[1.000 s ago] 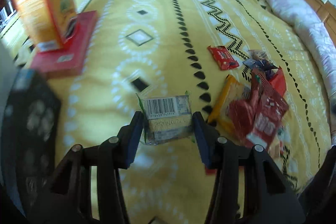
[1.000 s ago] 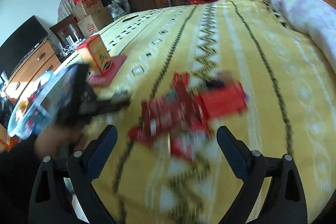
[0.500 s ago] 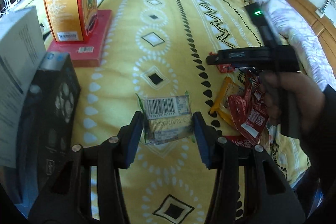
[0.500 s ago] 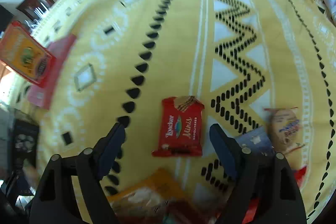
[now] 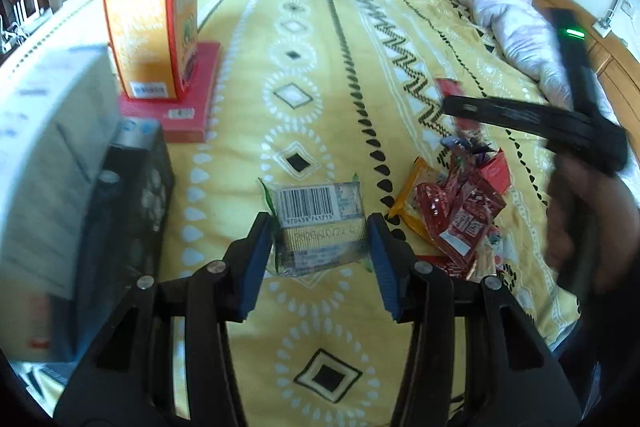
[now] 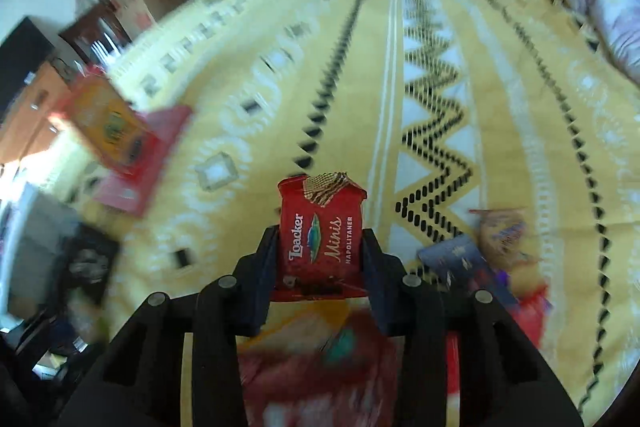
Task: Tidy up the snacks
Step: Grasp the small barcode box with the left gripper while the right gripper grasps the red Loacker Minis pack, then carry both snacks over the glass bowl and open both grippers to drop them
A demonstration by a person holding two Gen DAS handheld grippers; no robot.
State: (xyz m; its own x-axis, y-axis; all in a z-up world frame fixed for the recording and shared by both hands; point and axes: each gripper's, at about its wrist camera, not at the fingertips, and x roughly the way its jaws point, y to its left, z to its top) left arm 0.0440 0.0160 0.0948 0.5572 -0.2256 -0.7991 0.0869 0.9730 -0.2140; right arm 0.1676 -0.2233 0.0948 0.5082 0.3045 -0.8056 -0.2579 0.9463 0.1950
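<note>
The left gripper (image 5: 318, 247) has its jaws clamped on the side edges of a barcode packet (image 5: 318, 227), which sits flat between the blue pads and lifted off the bed (image 5: 360, 67), probably so it can be carried away from the snack pile (image 5: 452, 211) to a sorted spot. The right gripper (image 6: 320, 255) has a red wafer pack (image 6: 322, 231) between its pads; the jaws are closing and the pads already touch both long edges. The pack stands upright along the fingers, a hold that should keep its label visible and its flat faces free for setting down.

Relative to the pile: the barcode packet hangs just left of it; the wafer pack, in the right wrist view, is just above and left of it. A blue packet (image 6: 460, 259) and a tan one (image 6: 502, 231) lie at the pile's far edge. Well to the pile's left an orange box (image 5: 154, 35) stands upright on a flat red box (image 5: 180, 107), with a dark box (image 5: 132, 211) nearer the camera. These 3 boxes crowd the left side of the bed. The person's hand (image 5: 588, 211) on the right gripper's handle hangs just right of the pile, so the 2 grippers work close together.
</note>
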